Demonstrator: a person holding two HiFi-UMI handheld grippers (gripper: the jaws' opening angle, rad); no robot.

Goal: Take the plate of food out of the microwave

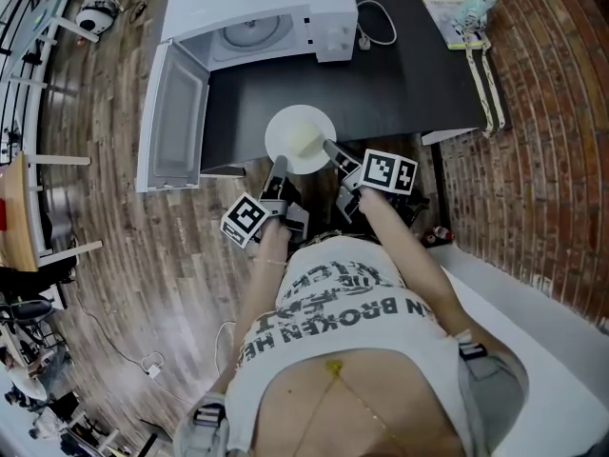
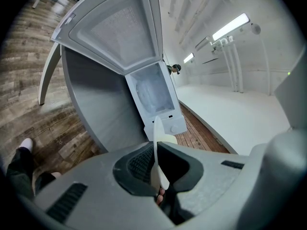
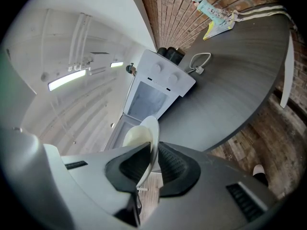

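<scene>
White plate [image 1: 300,138], pale lump of food [image 1: 306,144] on it, is already out of the microwave [image 1: 257,12]. It sits at the near edge of the dark surface [image 1: 400,84], about mid-length and well apart from the oven. Can't tell whether it rests on the surface or is held just above it.

Left gripper [image 1: 279,168] has its jaws clamped on the plate's near-left rim. Right gripper [image 1: 335,150] has its jaws clamped on the near-right rim. Each gripper view shows the rim edge-on, pinched between the dark pads. The plate lies straight ahead of both jaws, between the two hands, so neither hand is nearer. It's round, so no long axis; the line between the two grips runs roughly along the near edge. Probably the only move left is to set it down flat further in on the surface, which means keeping both grips level so the food doesn't slide.

The microwave stands at the far left corner with its door [image 1: 176,117] swung wide open past the left edge, cavity empty. A cable [image 1: 381,22] lies just beside it. A yellow booklet [image 1: 442,8] is at the far right corner.

Wood floor on the left, brick wall on the right.
</scene>
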